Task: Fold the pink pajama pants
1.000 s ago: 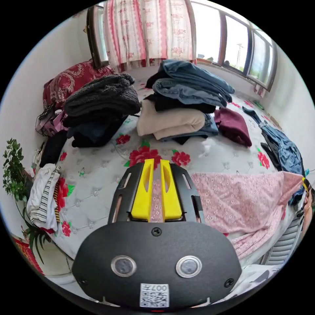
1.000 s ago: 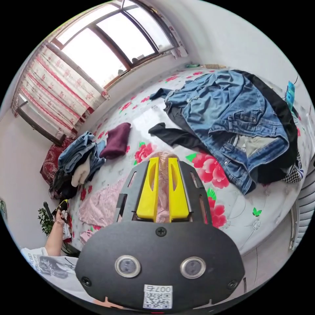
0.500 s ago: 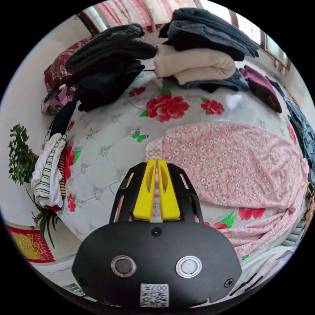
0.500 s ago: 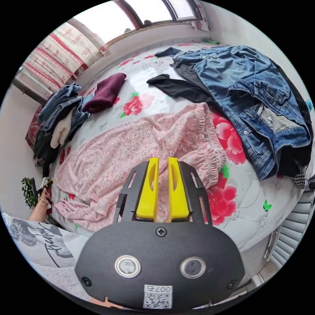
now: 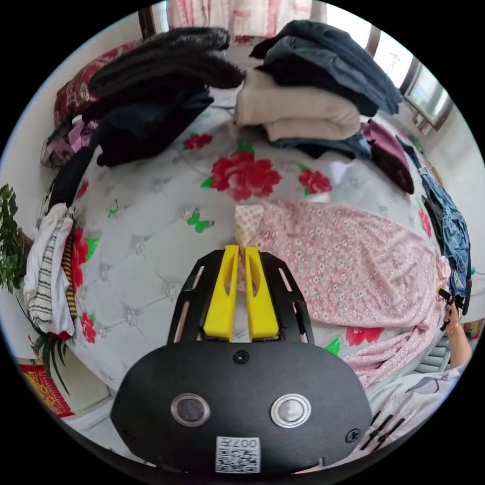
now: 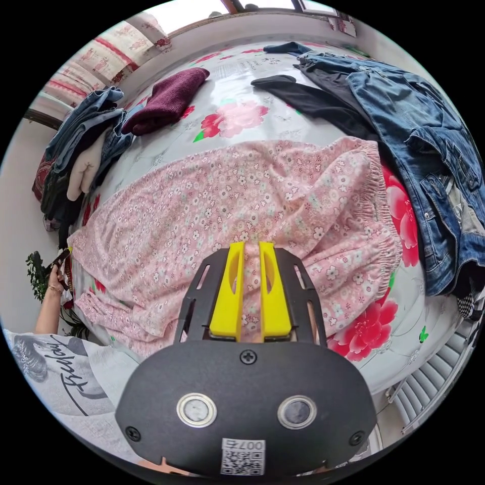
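Note:
The pink flowered pajama pants (image 6: pixel 242 202) lie spread across the flowered bed cover (image 6: pixel 237 65), with the gathered waistband (image 6: pixel 389 227) toward the denim jacket. My right gripper (image 6: pixel 251 248) is shut on the pink fabric near the waist end. At the leg end the cuff (image 5: pixel 248 222) is turned up, and my left gripper (image 5: pixel 241 252) is shut on the pants (image 5: pixel 353 262) there. The left gripper (image 6: pixel 63 258) also appears small in a hand at the far edge of the right gripper view, and the right gripper (image 5: pixel 449 298) likewise at the edge of the left gripper view.
Two stacks of folded clothes, one dark (image 5: pixel 156 76) and one beige and denim (image 5: pixel 308 96), stand at the back of the bed. A maroon garment (image 6: pixel 169 98), a black garment (image 6: pixel 313 101) and a denim jacket (image 6: pixel 429 126) lie nearby. Striped clothes (image 5: pixel 48 283) and a plant (image 5: pixel 7 237) sit beside the bed.
The pants were held stretched above the bed; now they lie spread on the cover. Both grippers have come down toward the bed, still holding the fabric.

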`<state>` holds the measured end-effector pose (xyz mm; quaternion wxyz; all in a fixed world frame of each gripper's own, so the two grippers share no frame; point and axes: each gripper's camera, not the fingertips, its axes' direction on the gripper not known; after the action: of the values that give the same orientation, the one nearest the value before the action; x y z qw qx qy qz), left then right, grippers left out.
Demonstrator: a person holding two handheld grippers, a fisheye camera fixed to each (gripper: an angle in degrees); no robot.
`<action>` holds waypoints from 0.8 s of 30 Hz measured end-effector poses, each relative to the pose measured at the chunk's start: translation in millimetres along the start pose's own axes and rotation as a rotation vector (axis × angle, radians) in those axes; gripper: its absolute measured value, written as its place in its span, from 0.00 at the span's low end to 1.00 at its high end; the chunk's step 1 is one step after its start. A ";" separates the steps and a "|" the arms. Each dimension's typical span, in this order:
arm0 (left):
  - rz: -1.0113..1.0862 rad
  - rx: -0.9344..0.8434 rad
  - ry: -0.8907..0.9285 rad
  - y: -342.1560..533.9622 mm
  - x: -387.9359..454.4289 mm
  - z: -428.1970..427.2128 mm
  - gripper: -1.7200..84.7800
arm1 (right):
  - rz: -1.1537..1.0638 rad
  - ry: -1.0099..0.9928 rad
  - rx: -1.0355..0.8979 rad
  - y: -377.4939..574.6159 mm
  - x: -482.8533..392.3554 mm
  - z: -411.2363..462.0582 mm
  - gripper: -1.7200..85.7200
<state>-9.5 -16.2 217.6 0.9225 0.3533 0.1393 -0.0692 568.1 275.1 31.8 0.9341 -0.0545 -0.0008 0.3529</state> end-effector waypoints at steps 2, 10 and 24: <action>0.067 0.137 0.001 -2.3 3.5 -43.5 0.03 | 0.005 -0.003 -0.005 0.7 3.5 -1.9 0.09; -0.053 -0.177 -0.121 44.2 -59.0 23.5 0.07 | 0.021 -0.056 0.003 5.0 10.6 -12.6 0.10; 0.090 -0.088 0.195 163.8 19.9 -36.5 0.16 | 0.266 -0.062 0.212 134.0 95.0 -102.4 0.11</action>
<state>38.9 129.0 289.1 0.9214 0.3233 0.2154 0.0130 555.2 427.2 -87.2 0.8792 0.0558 0.0148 0.4730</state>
